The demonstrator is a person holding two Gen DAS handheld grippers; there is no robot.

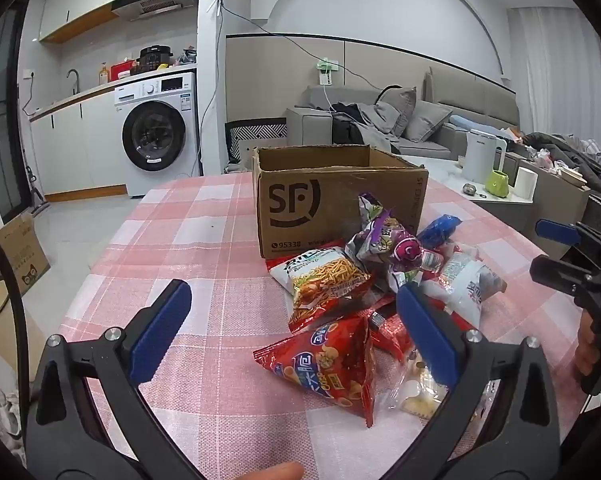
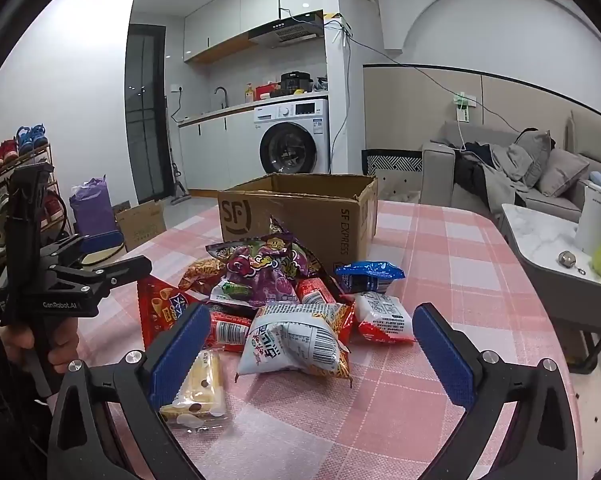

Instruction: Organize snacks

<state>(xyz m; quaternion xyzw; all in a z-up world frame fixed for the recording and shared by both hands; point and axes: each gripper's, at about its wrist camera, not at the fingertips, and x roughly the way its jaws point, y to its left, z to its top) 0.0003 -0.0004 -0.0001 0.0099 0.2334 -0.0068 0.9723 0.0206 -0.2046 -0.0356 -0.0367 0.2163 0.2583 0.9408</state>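
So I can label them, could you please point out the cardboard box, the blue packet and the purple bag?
cardboard box [image 1: 300, 208]: left wrist view, printed front wall.
blue packet [image 2: 370, 274]: right wrist view, top face.
purple bag [image 2: 268, 268]: right wrist view, front.

right tool [image 2: 306, 354] open over snack pile [image 2: 288, 300], box [image 2: 300, 216] behind.

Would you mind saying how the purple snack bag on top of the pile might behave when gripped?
The purple snack bag looks puffed and crinkled, so probably light and yielding. Its glossy film may slip. Perched atop the pile, it could slide off if nudged.
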